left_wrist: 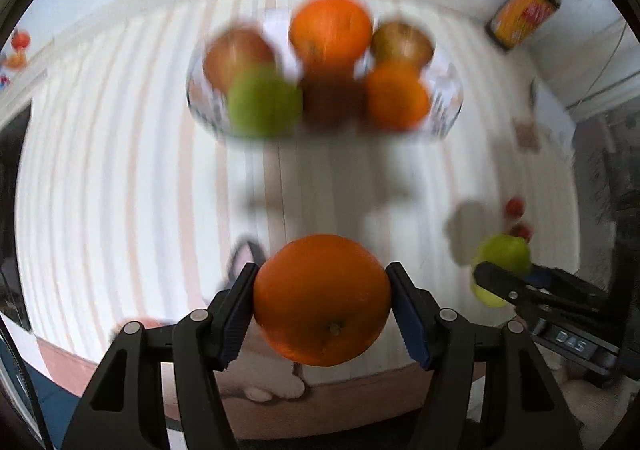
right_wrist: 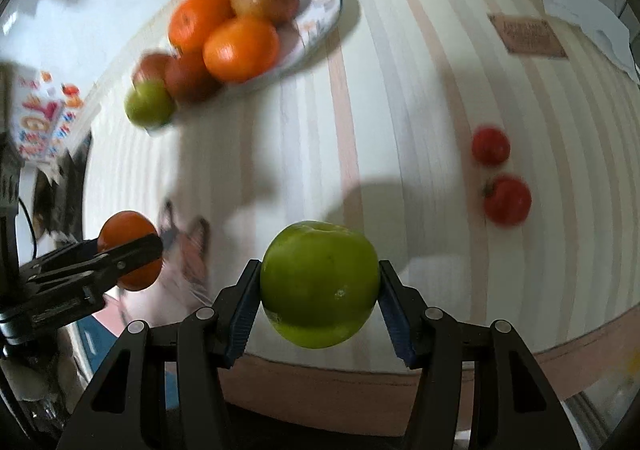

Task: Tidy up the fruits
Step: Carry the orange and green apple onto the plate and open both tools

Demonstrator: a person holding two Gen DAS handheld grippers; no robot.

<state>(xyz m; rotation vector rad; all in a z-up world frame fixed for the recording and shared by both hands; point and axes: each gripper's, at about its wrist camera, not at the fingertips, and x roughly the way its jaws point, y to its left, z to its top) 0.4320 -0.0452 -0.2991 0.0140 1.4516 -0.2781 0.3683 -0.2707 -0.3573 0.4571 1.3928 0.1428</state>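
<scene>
My left gripper is shut on an orange, held above the striped table near its front edge. My right gripper is shut on a green apple, also lifted off the table. In the left wrist view that green apple shows at the right, behind a dark finger. In the right wrist view the held orange shows at the left. A patterned plate further back holds oranges, reddish apples and a green apple.
Two red tomatoes lie on the table to the right. A brown card and white paper sit at the back right, an orange-labelled bottle in the corner. A colourful box stands left.
</scene>
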